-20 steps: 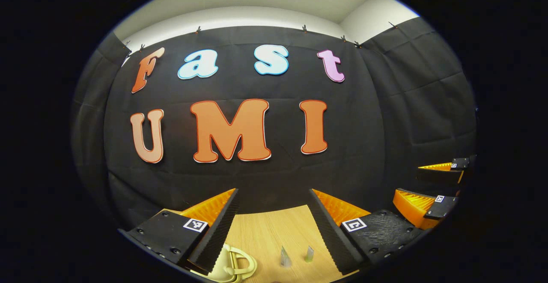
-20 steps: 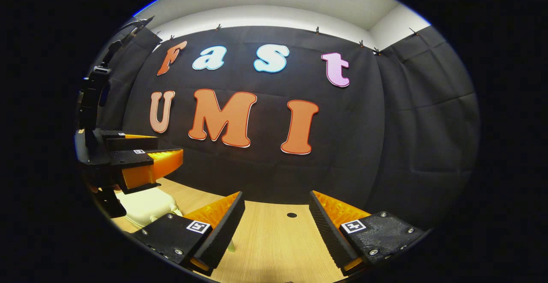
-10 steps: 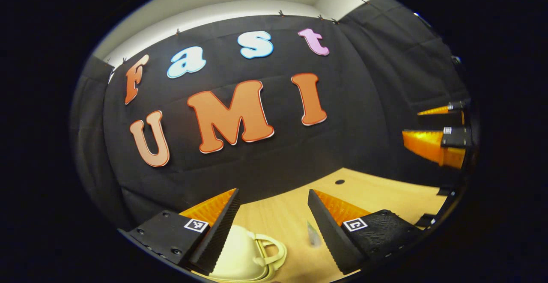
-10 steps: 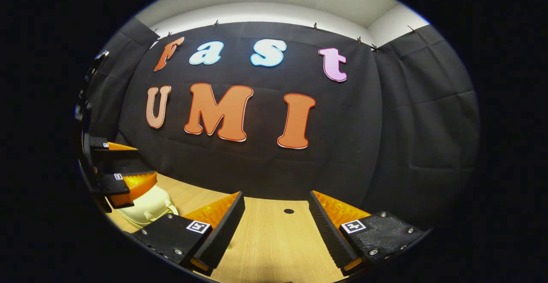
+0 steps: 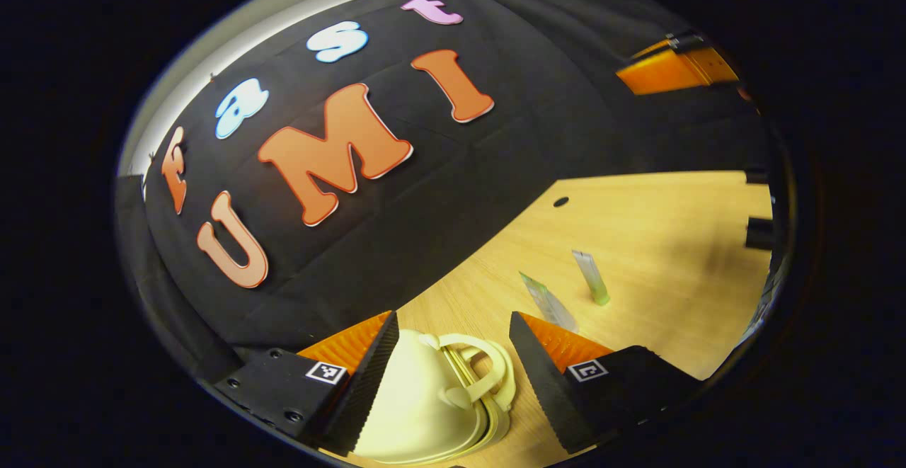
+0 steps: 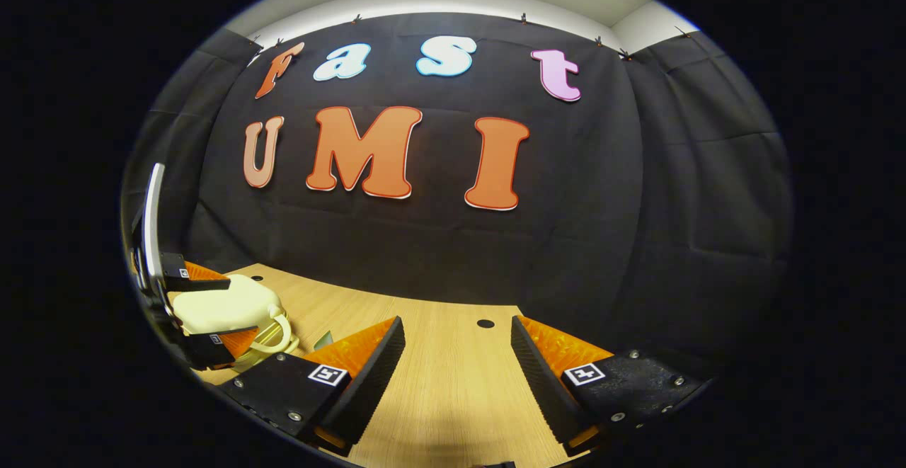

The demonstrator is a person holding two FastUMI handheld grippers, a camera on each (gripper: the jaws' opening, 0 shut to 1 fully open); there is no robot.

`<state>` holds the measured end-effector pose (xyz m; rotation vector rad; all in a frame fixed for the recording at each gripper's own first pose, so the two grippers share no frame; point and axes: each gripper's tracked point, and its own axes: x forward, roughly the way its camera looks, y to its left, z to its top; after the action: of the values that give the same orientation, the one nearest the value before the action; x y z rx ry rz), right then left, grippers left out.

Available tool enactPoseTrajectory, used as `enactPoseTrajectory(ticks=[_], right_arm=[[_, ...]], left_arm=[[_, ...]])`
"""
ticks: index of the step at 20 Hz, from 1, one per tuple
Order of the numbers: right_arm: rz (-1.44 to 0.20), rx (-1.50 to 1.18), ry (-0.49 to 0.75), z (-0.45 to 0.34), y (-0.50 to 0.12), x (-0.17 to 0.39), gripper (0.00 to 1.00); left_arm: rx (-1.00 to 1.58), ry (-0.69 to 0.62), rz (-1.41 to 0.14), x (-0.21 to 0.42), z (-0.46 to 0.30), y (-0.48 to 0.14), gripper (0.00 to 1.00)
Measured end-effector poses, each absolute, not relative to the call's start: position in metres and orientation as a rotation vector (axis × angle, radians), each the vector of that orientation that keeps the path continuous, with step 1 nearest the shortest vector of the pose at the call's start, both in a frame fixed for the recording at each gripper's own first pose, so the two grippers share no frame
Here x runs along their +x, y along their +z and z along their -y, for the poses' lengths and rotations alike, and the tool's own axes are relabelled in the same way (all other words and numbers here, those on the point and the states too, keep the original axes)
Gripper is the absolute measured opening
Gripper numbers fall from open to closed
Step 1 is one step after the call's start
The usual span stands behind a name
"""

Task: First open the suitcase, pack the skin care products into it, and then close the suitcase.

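The suitcase (image 5: 425, 404) is a small, cream-coloured hard case with a rounded shell and a looped handle (image 5: 481, 365) at its edge. It is closed and sits on the table (image 5: 658, 227), at the near left in the left gripper view. In the right gripper view it (image 6: 226, 305) sits at the far left. Two skin care tubes lie apart on the wood to its right: a clear one (image 5: 548, 301) nearer the case and a pale green one (image 5: 591, 277) beyond it.

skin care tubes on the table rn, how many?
2. A clear tube with a green cap stands on the wooden table, right of centre. A greyish clear tube leans beside it, nearer the cream suitcase. More may be hidden behind the left gripper.
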<state>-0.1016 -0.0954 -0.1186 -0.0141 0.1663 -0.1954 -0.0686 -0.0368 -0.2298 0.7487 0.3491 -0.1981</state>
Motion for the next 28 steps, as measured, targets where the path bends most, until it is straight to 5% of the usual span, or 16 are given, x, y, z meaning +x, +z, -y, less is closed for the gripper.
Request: enactPoseTrajectory(ticks=[12,13,16,18,20,21,28], right_arm=[[-0.24,-0.002,-0.146,0.093,-0.152,-0.082,0.96],[-0.24,0.0,-0.144,0.093,-0.153,-0.081,0.96],[-0.242,-0.001,-0.132,0.092,-0.155,-0.078,0.96],[-0.248,-0.009,-0.124,0.092,-0.157,-0.076,0.96],[-0.252,-0.011,-0.117,0.092,-0.157,-0.075,0.96],[-0.253,-0.009,-0.114,0.093,-0.157,-0.075,0.96],[-0.263,0.007,-0.113,0.087,-0.153,-0.071,0.96]], left_arm=[[1.085,-0.182,-0.552,-0.063,-0.008,-0.329,0.89],[1.109,-0.182,-0.569,-0.062,-0.013,-0.333,0.77],[1.196,-0.181,-0.55,-0.056,-0.011,-0.337,0.76],[1.25,-0.189,-0.564,-0.046,-0.012,-0.345,0.52],[1.279,-0.188,-0.575,-0.049,-0.007,-0.345,0.39],[1.266,-0.194,-0.582,-0.05,-0.007,-0.348,0.14],[1.052,-0.155,-0.521,-0.026,-0.008,-0.311,0.13]])
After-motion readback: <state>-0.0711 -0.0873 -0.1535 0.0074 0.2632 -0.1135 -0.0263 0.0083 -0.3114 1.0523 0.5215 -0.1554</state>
